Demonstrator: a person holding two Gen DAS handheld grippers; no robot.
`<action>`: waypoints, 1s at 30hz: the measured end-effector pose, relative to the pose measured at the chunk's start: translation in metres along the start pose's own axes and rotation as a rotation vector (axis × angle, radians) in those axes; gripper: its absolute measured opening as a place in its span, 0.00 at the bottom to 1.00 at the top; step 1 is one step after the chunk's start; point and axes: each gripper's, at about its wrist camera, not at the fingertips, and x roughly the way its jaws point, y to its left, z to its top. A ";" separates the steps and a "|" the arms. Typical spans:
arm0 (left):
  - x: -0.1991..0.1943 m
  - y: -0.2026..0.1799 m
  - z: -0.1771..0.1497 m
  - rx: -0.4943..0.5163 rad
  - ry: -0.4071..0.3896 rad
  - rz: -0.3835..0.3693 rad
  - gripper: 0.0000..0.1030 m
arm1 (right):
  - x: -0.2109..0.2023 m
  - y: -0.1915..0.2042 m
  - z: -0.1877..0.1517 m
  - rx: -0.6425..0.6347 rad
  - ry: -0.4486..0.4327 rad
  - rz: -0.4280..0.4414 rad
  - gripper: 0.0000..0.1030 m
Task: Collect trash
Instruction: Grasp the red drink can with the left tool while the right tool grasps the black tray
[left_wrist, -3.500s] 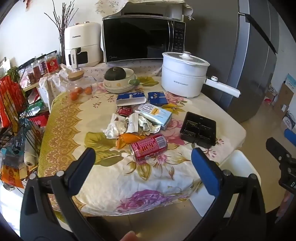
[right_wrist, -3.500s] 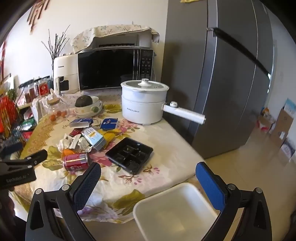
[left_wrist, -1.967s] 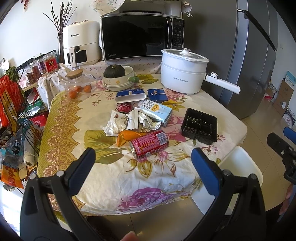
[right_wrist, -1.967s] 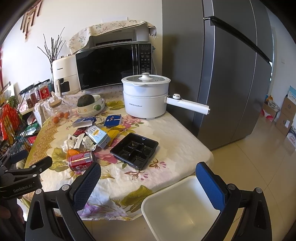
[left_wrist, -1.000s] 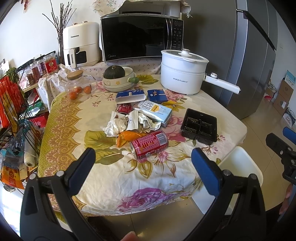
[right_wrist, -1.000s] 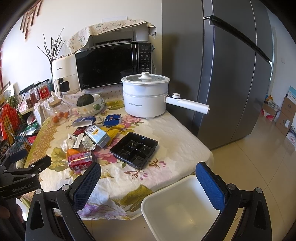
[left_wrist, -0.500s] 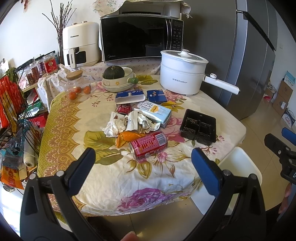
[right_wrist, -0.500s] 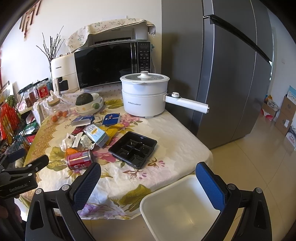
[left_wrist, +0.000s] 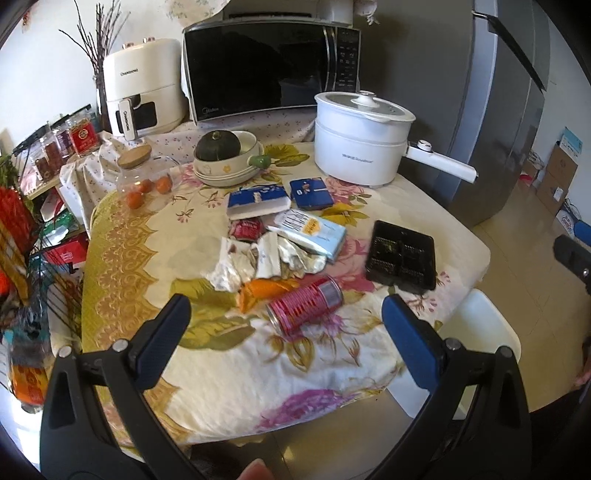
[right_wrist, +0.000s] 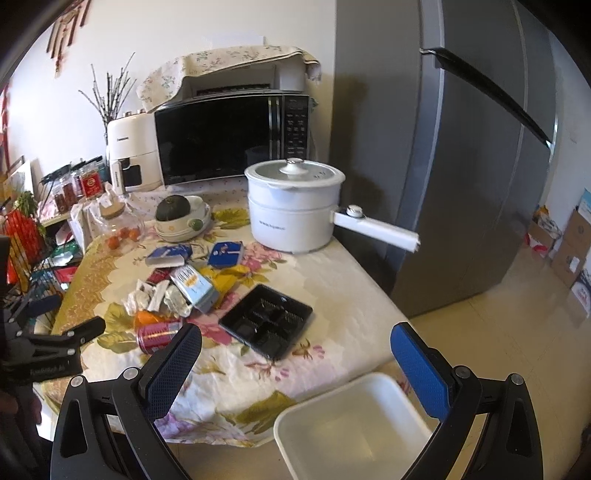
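Trash lies on the flowered table: a red can (left_wrist: 306, 305) on its side, orange peel (left_wrist: 263, 291), crumpled foil wrappers (left_wrist: 255, 258), a light blue carton (left_wrist: 310, 233), a small red wrapper (left_wrist: 246, 229), two blue packets (left_wrist: 256, 201) and a black plastic tray (left_wrist: 402, 257). My left gripper (left_wrist: 286, 325) is open and empty, in front of the can at the table's near edge. My right gripper (right_wrist: 295, 354) is open and empty, above a white bin (right_wrist: 354, 424) on the floor by the table corner. The can (right_wrist: 159, 332) and the tray (right_wrist: 266, 319) also show in the right wrist view.
A white electric pot (left_wrist: 360, 136) with a long handle, a bowl with a green squash (left_wrist: 221, 155), a glass jar of small oranges (left_wrist: 144, 177), a microwave (left_wrist: 269, 70) and an air fryer (left_wrist: 142, 86) stand at the back. A grey fridge (right_wrist: 461, 166) is on the right. Wire racks (left_wrist: 22, 240) stand left.
Both grippers have moved slightly closer to the table and stay open. Nothing on the table has moved.
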 end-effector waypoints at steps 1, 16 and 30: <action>0.004 0.005 0.005 -0.013 0.025 -0.022 1.00 | 0.002 0.001 0.007 -0.008 0.002 0.008 1.00; 0.121 -0.010 0.001 0.193 0.356 -0.279 0.81 | 0.154 -0.024 -0.010 0.094 0.459 0.127 1.00; 0.165 -0.046 -0.018 0.476 0.423 -0.189 0.73 | 0.239 -0.036 -0.036 0.304 0.674 0.165 1.00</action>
